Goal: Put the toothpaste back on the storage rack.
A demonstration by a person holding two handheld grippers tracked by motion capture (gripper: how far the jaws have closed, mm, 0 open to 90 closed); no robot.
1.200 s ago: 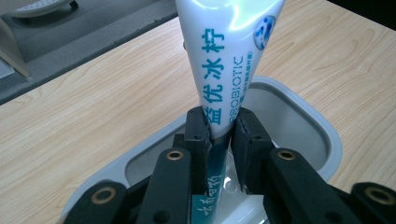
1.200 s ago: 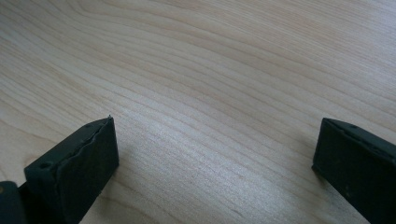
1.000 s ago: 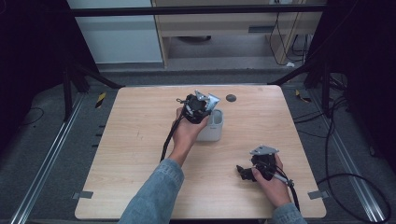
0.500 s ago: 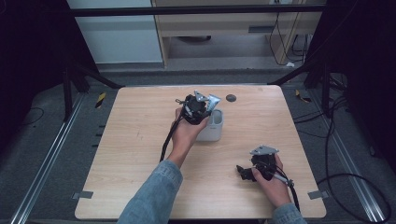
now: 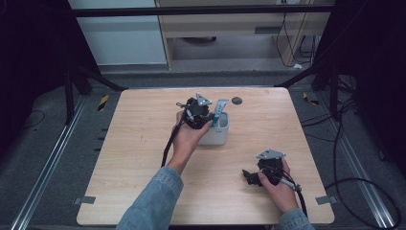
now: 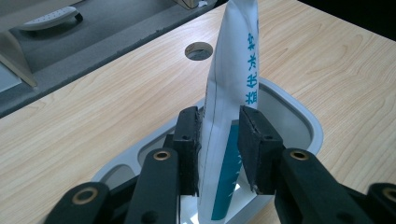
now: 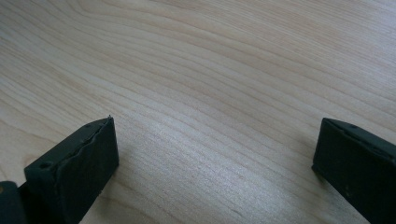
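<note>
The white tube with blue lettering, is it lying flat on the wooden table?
No, the white tube with blue lettering stands upright in the pale grey plastic holder, between the left gripper's black jaws.

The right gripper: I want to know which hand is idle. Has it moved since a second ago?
No. The right gripper sits at the same spot near the table's front right corner.

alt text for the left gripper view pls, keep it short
A white tube with teal print stands upright in a pale grey tub on a light wooden table, between the two black jaws of the left tool. The jaws have just been opening: one pad lies against the tube, the other stands slightly off. A round hole in the tabletop lies beyond.
</note>
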